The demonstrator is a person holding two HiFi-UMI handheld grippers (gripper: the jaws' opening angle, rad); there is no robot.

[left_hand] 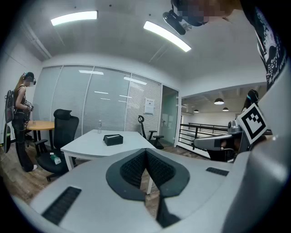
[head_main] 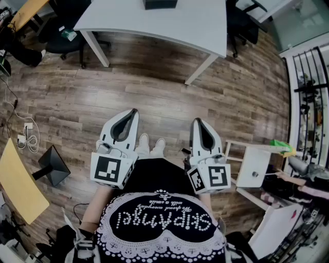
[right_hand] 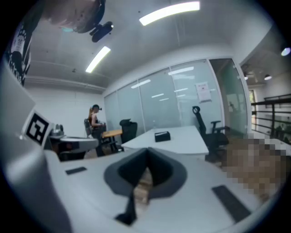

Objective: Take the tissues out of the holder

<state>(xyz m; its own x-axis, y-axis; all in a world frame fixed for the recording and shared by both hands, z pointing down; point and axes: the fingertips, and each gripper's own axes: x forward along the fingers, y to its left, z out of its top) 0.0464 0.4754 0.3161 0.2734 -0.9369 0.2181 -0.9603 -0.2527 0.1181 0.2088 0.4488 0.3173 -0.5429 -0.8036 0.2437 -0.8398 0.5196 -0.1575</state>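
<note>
Both held at my waist: left gripper (head_main: 132, 112) and right gripper (head_main: 197, 122), jaws pressed together on each, nothing between them. Black tissue holder (head_main: 160, 4) sits on the white desk (head_main: 169, 25) ahead, well apart from both, wood floor (head_main: 164, 97) between.

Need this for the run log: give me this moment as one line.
stage: pre-reach | left tongs: shut, empty | right tongs: shut, empty | tissue holder: on white table, ahead, not yet reached
</note>
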